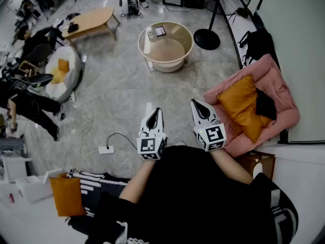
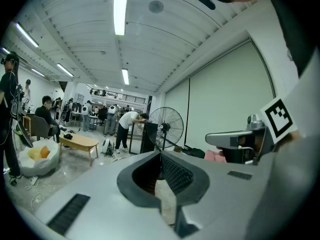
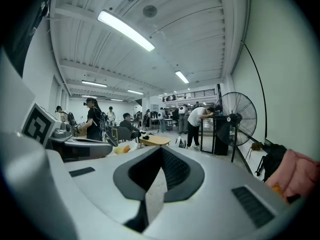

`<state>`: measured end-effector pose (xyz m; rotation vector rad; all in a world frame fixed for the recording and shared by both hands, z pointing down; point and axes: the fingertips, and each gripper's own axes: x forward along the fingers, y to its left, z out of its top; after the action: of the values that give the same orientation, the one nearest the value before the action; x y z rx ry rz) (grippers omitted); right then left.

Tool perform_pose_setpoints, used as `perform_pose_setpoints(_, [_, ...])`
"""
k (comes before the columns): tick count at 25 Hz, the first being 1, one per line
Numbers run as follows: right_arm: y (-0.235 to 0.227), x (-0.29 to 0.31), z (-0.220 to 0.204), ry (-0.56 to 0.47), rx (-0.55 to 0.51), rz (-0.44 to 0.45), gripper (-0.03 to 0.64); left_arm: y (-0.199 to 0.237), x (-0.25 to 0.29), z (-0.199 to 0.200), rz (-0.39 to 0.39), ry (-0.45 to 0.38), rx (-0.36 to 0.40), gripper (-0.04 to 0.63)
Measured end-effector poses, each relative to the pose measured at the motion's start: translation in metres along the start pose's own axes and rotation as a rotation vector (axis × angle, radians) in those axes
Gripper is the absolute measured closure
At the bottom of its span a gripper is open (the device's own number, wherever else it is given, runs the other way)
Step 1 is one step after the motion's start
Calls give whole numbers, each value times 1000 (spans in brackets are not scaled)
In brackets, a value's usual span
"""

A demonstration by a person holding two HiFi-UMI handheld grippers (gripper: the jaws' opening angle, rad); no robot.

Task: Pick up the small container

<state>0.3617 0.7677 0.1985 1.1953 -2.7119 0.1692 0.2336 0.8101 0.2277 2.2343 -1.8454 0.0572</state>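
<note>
The round glass-topped table (image 1: 189, 44) stands on the tiled floor ahead. On its far left part are a small pale container (image 1: 150, 34) and a dark flat device (image 1: 160, 31). My left gripper (image 1: 158, 110) and right gripper (image 1: 194, 102) are held side by side close to my body, well short of the table. Both point forward over the bare floor. In the left gripper view the left gripper (image 2: 161, 154) is shut with nothing between its jaws. In the right gripper view the right gripper (image 3: 161, 149) is also shut and empty.
A pink armchair (image 1: 277, 80) with an orange cushion (image 1: 244, 105) is close on my right. A floor fan's base (image 1: 207, 38) stands beyond it. A power strip (image 1: 105, 149) and cable lie on the floor to the left. Farther left are a white beanbag (image 1: 63, 72), a wooden low table (image 1: 94, 20) and a person (image 1: 30, 105).
</note>
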Motion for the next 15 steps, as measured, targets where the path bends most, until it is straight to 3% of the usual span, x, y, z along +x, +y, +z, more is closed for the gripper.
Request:
perform_pose_setpoints(4, [-16, -5, -7, 7, 26, -23, 600, -6, -8, -3, 7, -8, 1, 575])
perform_pose_setpoints(9, [-14, 9, -29, 28, 70, -20, 600, 7, -9, -31, 0, 66, -14, 574])
perform_pose_setpoints(15, [-16, 48, -53, 74, 80, -7, 600, 32, 33, -39, -36, 92, -7, 574])
